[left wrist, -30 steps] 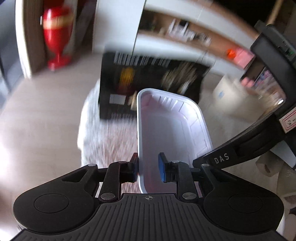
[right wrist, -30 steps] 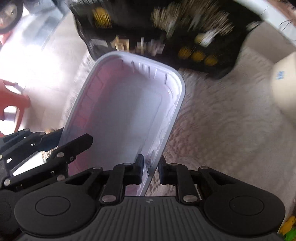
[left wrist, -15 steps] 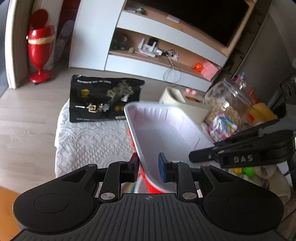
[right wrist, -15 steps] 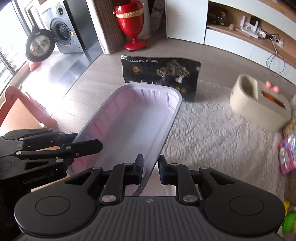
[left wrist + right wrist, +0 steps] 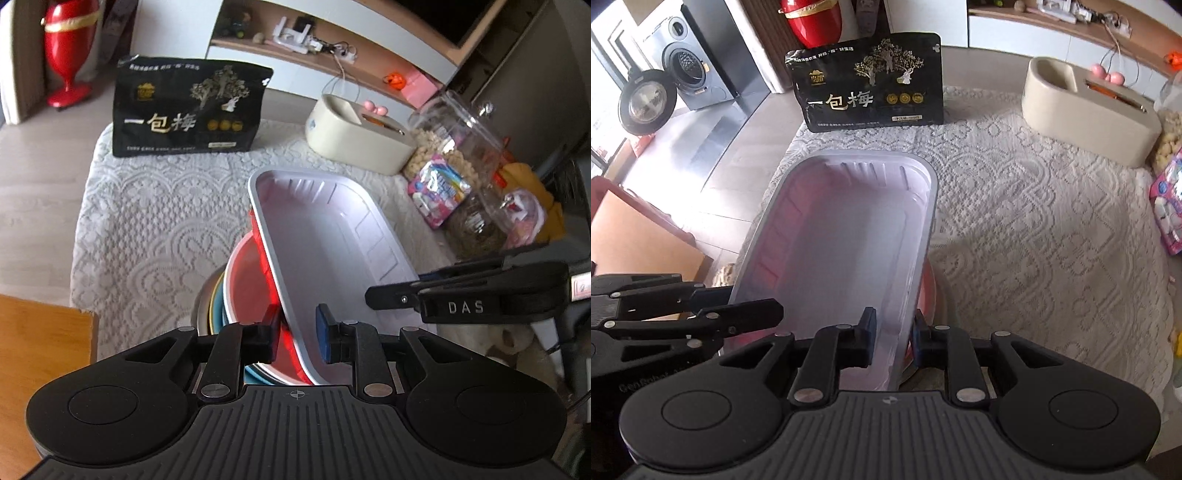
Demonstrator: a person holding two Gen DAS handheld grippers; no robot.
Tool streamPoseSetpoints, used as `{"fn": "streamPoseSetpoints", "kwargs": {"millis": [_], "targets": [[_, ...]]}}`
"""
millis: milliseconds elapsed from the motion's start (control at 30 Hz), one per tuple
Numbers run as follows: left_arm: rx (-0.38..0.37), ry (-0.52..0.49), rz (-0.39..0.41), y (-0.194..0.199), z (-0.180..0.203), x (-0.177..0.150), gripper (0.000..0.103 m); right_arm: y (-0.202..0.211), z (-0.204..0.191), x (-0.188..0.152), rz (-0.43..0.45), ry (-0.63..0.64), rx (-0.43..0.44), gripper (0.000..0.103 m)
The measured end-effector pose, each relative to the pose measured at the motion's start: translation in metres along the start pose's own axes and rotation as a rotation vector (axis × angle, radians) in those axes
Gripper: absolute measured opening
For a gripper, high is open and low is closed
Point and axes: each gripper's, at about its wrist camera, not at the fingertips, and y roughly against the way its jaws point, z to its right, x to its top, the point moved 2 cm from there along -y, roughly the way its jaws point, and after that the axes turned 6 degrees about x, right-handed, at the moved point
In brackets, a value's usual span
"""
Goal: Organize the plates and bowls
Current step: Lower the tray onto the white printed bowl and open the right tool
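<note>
Lace-covered counter (image 5: pixel 1034 221), black snack bag (image 5: pixel 868 85) at far edge, cream box (image 5: pixel 1086 110) at far right. Left tongs (image 5: pixel 295 334) clamped on white rectangular tray's (image 5: pixel 332 236) left wall, right tongs (image 5: pixel 892 338) on its right wall. Tray tilted over a stack w/ red bowl (image 5: pixel 247 280), near the counter's front edge.

Pale wood-look floor (image 5: pixel 33 177) all around, with a white lace tablecloth (image 5: pixel 1034 221) over the table. Behind it runs a long white media unit with open wooden shelves (image 5: pixel 295 44), cables and small bits sitting on them. There's a big glossy red vase (image 5: pixel 68 48) standing by the wall, and a silver front-loading washing machine (image 5: pixel 690 70) off in a bright, daylit corner.
</note>
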Motion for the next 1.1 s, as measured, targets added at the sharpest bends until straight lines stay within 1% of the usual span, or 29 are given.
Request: {"fn": "streamPoseSetpoints", "kwargs": {"millis": [67,233,367,500,633,667,767,867,933,1000,1100], "targets": [[-0.002,-0.002,-0.012,0.003,-0.003,0.001,0.022,0.001,-0.006,-0.002,0.001,0.023,-0.004,0.020],[0.000,-0.049,-0.047,0.004,0.000,0.001,0.022,0.002,-0.013,-0.005,-0.013,0.052,-0.014,0.020],[-0.018,-0.078,-0.077,0.005,0.002,-0.002,0.022,0.004,-0.007,-0.006,-0.021,0.032,-0.029,0.022],[-0.040,-0.064,-0.072,0.013,0.000,0.000,0.022,0.011,0.003,-0.008,-0.005,0.002,-0.028,0.023],[-0.078,-0.038,-0.069,0.025,-0.007,0.005,0.022,0.022,0.013,-0.009,0.020,-0.034,-0.016,0.026],[-0.083,-0.028,-0.056,0.030,-0.011,0.007,0.022,0.026,0.016,-0.008,0.030,-0.046,-0.011,0.029],[-0.069,0.023,-0.010,0.039,-0.026,0.015,0.022,0.035,0.025,-0.006,0.063,-0.081,0.004,0.032],[-0.046,0.114,0.009,0.035,-0.045,0.020,0.022,0.038,0.035,-0.004,0.083,-0.119,0.010,0.033],[-0.020,0.163,-0.005,0.024,-0.057,0.021,0.022,0.037,0.040,-0.003,0.091,-0.144,0.012,0.033],[-0.005,0.189,-0.034,0.012,-0.064,0.020,0.022,0.036,0.043,-0.003,0.096,-0.156,0.023,0.033],[-0.023,0.199,-0.063,0.003,-0.065,0.019,0.022,0.033,0.037,-0.006,0.087,-0.138,0.054,0.033]]}}
